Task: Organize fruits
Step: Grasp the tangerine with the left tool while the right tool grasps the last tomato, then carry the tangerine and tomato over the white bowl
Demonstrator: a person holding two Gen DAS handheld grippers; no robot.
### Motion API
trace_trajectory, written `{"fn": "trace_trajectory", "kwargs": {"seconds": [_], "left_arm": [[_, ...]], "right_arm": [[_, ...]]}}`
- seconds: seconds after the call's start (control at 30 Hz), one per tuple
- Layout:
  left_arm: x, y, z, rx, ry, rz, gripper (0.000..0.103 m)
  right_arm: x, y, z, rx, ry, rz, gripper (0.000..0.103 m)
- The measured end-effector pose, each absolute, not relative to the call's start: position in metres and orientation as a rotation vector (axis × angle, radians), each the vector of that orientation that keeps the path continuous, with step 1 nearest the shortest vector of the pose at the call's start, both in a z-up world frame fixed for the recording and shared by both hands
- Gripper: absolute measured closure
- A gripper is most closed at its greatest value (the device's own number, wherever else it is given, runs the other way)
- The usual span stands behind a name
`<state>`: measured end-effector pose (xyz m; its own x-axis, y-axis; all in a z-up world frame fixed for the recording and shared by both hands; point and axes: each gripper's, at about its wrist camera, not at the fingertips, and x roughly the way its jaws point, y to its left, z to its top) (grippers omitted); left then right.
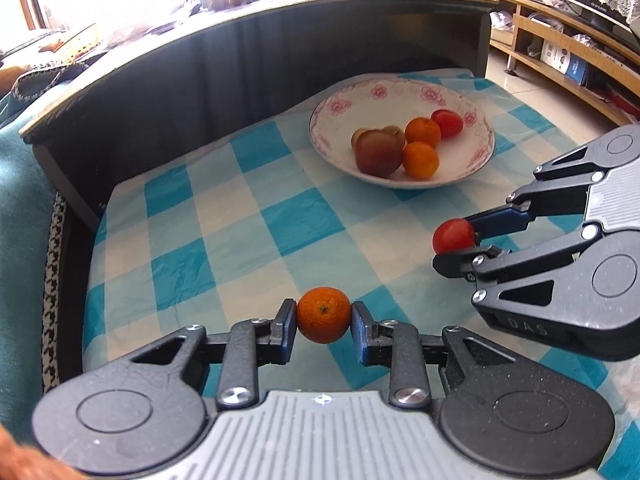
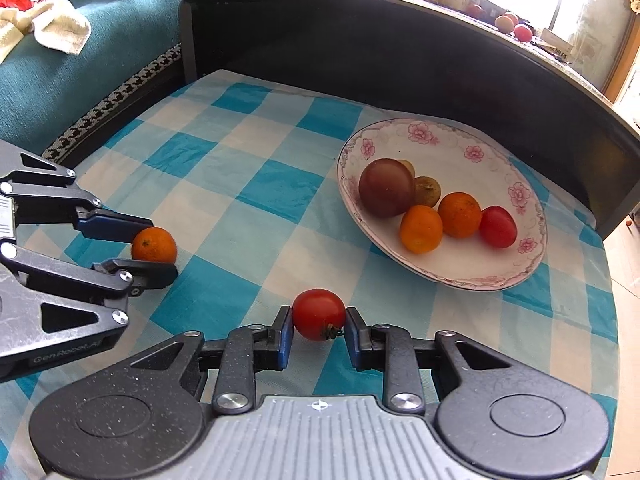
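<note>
The left hand-held gripper [image 1: 323,316] has its blue pads clamped on a small round orange mandarin [image 1: 323,314], one pad on each side, and the fruit sits low over the blue-and-white checked cloth [image 1: 224,240] that covers the counter, near its front edge. Over on the right, the right hand-held gripper [image 2: 318,316] is squeezed tight on a small glossy red tomato [image 2: 318,314], green stalk poking toward the right pad, also close to the front edge. The two held fruits are well apart from each other. Further back, toward the counter's far right corner, there's the white shallow bowl with pink flower print [image 2: 472,148], and it carries a large dark reddish-brown fruit [image 2: 386,187], two small orange mandarins [image 2: 421,229], another red tomato [image 2: 497,227] and small brownish-green fruits [image 2: 428,191] tucked behind. A dark raised panel [image 1: 280,64] runs along the counter's back edge.
</note>
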<state>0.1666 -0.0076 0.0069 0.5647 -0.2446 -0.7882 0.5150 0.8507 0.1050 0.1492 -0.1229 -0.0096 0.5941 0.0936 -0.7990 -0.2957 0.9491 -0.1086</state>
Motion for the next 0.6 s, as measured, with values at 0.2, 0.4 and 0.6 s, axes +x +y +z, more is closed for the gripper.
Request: {"fn": "trace_trajectory", "kwargs": {"seconds": [0.2,0.4,0.6], "left_arm": [[0.168,-0.027,0.017,0.345,0.835,-0.48,0.064],[0.173,-0.046,0.03,0.334,0.8,-0.497,0.065],[0.181,-0.058,0.039,0.314,0.776,-0.498,0.065]], "right_arm": [[0.146,-0.134,0.001,-0.213,0.887,0.215,0.082],[0.144,-0.147,0.012,-0.184,0.86,0.193,0.082],[0.146,-0.171,0.025,-0.142,0.829,0.149,0.082]]}}
